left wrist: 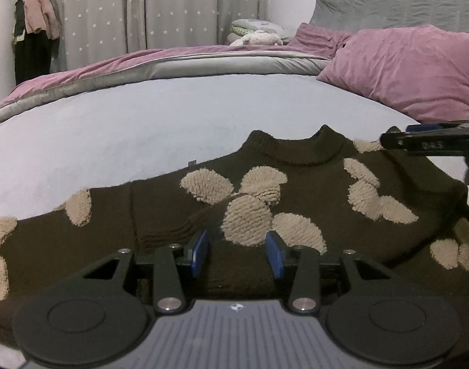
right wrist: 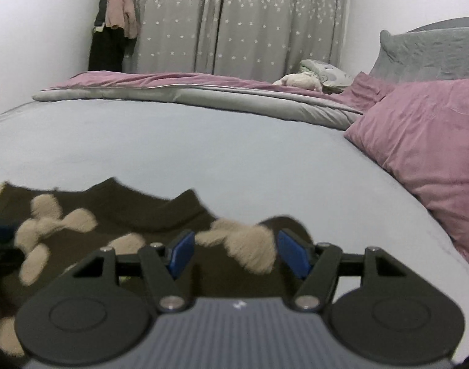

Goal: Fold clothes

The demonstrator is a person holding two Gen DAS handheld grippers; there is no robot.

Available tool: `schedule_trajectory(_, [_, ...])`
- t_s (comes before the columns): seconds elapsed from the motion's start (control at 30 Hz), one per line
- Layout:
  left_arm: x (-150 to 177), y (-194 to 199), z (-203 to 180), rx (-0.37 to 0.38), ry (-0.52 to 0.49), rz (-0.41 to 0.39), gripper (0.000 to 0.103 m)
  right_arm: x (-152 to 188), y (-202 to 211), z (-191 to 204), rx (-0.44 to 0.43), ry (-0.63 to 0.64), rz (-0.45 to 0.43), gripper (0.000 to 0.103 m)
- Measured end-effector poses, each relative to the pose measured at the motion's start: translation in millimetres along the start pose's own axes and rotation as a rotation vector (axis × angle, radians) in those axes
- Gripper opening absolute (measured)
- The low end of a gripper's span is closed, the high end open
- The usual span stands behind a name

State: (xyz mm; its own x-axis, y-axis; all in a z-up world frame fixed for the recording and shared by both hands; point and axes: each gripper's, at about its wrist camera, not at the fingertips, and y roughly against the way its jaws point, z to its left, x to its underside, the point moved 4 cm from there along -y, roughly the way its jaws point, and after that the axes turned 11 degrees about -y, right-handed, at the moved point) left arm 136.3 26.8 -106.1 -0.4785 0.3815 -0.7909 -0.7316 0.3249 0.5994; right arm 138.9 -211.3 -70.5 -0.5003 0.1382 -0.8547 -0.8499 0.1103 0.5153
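A dark brown sweater (left wrist: 311, 184) with fluffy beige patches lies spread flat on the pale blue bed sheet (left wrist: 142, 123), its round collar (left wrist: 299, 150) pointing away from me. My left gripper (left wrist: 237, 243) hovers low over the sweater's chest, and its blue pads stand apart with only flat knit below them. My right gripper (right wrist: 234, 243) is open over the sweater (right wrist: 160, 215) at its right shoulder, above a beige patch (right wrist: 249, 246). In the left wrist view the right gripper (left wrist: 400, 135) reaches in from the right edge at that shoulder.
A pink pillow (right wrist: 434, 141) lies to the right of the sweater. A folded pink and grey duvet (left wrist: 172, 64) runs across the far side of the bed. Behind it are a plush toy (left wrist: 259, 38), star-print curtains (right wrist: 249, 15) and hanging clothes (left wrist: 34, 30).
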Motion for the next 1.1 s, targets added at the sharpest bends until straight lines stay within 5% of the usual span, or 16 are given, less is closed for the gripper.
schedule_trajectory(0.47, [3.8, 2.4, 5.7, 0.023, 0.015, -0.002, 0.044, 16.8, -60.3, -21.9, -0.022, -0.048, 0.124, 0.068])
schedule_trajectory(0.67, [0.1, 10.8, 4.9, 0.011, -0.006, -0.009, 0.044, 4.4, -29.2, -29.6, -0.072, -0.119, 0.132, 0.075])
schedule_trajectory(1.1, [0.7, 19.9, 15.9, 0.034, 0.083, 0.005, 0.044, 39.8, 26.5, -23.9, -0.073, -0.116, 0.207, 0.067])
